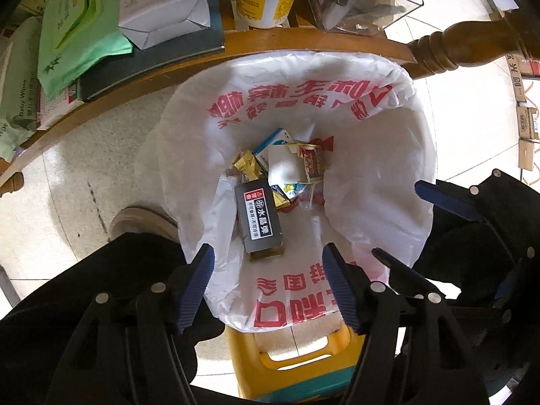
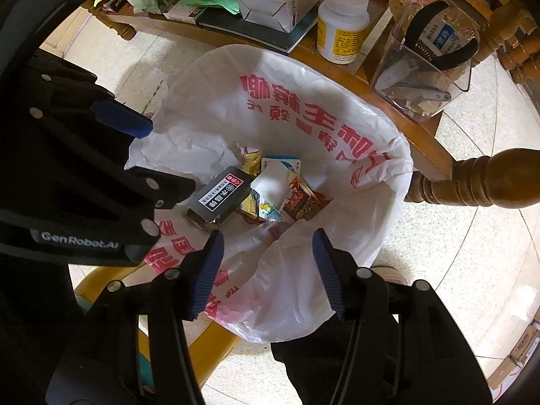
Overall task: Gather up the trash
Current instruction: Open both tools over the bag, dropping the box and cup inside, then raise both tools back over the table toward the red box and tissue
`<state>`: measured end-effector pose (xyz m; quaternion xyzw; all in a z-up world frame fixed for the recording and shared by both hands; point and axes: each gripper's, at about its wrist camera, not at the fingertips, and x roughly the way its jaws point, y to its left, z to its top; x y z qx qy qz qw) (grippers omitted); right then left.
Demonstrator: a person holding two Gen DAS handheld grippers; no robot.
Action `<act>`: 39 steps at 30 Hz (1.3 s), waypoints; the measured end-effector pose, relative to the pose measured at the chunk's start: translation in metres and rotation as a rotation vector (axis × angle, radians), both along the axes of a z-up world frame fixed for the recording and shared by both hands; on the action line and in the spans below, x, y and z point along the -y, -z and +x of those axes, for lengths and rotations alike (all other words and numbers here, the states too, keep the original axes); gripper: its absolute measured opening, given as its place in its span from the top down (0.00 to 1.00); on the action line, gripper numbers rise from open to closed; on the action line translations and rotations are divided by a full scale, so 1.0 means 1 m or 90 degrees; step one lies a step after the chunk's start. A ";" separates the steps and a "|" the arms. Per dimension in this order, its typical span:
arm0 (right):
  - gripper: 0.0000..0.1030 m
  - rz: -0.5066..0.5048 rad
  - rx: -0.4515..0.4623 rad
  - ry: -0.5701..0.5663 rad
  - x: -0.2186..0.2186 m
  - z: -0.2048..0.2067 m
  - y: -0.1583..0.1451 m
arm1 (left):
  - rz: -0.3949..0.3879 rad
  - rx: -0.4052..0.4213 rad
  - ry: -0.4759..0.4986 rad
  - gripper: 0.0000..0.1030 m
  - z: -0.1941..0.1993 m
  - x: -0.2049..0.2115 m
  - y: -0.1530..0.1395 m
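bag liner (image 1: 371, 175) sits open on the floor by the table (image 1: 270, 42), trash inside. left gripper (image 1: 268, 283) and right gripper (image 2: 266, 271) hover over its near rim, both parted, empty. thin, limp, slippery film — pinch the bunched rim.

Home: cluttered wooden table (image 1: 303, 38), baby wipes (image 1: 17, 101), tiled floor (image 1: 67, 185).

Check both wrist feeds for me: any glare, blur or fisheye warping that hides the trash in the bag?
Left wrist view: the floor tiles at top right are blown out to white; the wooden table edge bows strongly; the black rectangular box with a white label in the white plastic bag with red print is sharp. Right wrist view: floor glare at right, dark vignetted corners, the box stays readable.
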<state>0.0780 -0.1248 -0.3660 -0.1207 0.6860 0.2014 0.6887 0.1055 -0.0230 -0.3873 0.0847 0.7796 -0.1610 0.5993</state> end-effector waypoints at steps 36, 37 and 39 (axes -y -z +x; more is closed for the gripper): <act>0.06 0.114 0.375 -0.017 0.042 -0.018 -0.418 | -0.067 0.370 0.133 0.08 0.016 -0.050 -0.430; 0.06 0.120 0.381 -0.017 0.043 -0.012 -0.430 | -0.063 0.380 0.142 0.08 0.025 -0.048 -0.445; 0.06 0.134 0.388 -0.019 0.044 -0.001 -0.450 | -0.052 0.396 0.160 0.08 0.041 -0.041 -0.468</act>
